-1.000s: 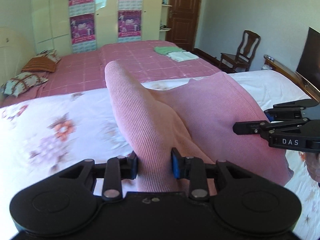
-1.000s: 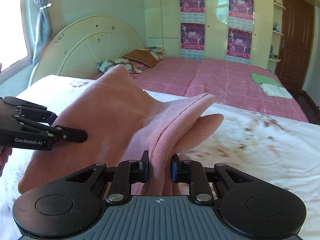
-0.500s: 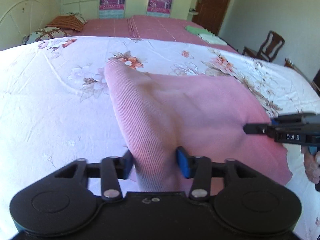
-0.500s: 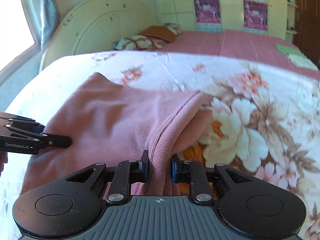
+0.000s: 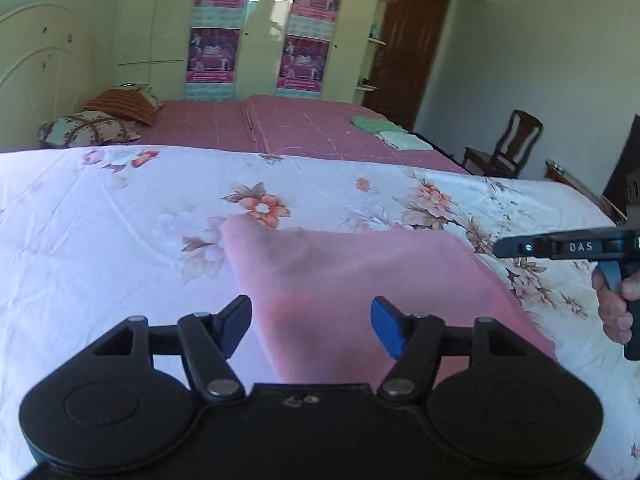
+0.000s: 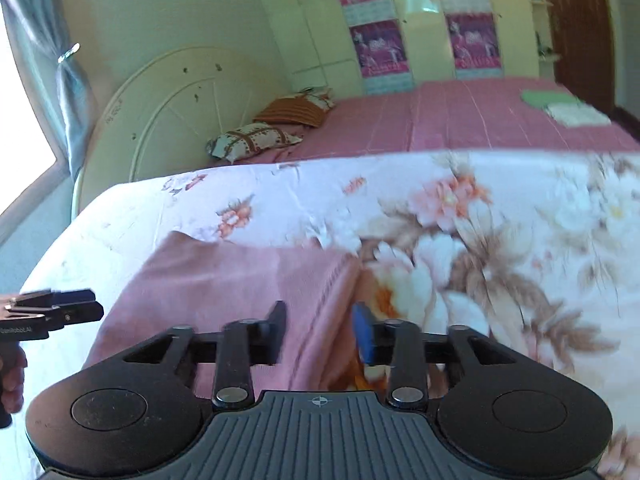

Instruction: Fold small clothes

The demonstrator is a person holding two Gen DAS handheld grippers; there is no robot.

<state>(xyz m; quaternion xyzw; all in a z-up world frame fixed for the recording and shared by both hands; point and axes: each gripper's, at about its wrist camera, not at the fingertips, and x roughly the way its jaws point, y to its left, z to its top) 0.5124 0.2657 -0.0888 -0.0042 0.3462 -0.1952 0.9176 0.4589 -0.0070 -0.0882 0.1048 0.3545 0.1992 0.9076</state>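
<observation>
Legible markings:

- "DAS": white capitals on the side of the right gripper, at the right edge of the left wrist view.
- "GenRobot.AI": small white lettering on the side of the left gripper, at the left edge of the right wrist view; only partly legible there.
- Posters on the far wardrobe doors: print too small to read.

Floral bedsheet; pink bed behind; wooden chair; brown door
</observation>
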